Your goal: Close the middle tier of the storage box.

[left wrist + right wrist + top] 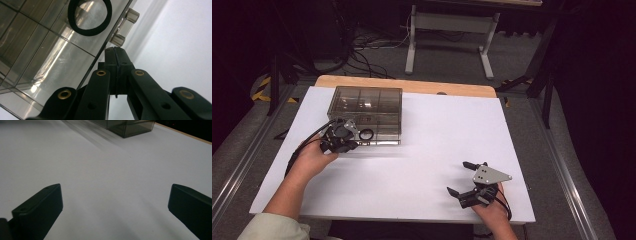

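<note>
A smoky clear compartment box [367, 107] stands at the back left of the white table [432, 135]. A black ring [366, 134] lies on its lid near the front edge. My left gripper [352, 144] is at the box's front left; in the left gripper view my left gripper [115, 53] is shut, pads pressed together with nothing seen between them. Its tips sit just below a clear latch [125, 27], with the black ring [90, 16] beyond. My right gripper [460, 177] rests open near the front right, and the right gripper [113, 207] looks across bare table toward the box [130, 126].
A strip of wooden tabletop [412, 85] shows behind the white sheet. On the floor beyond stand a white desk frame [447, 35] and loose cables [362, 55]. Metal rails run along both sides of the table.
</note>
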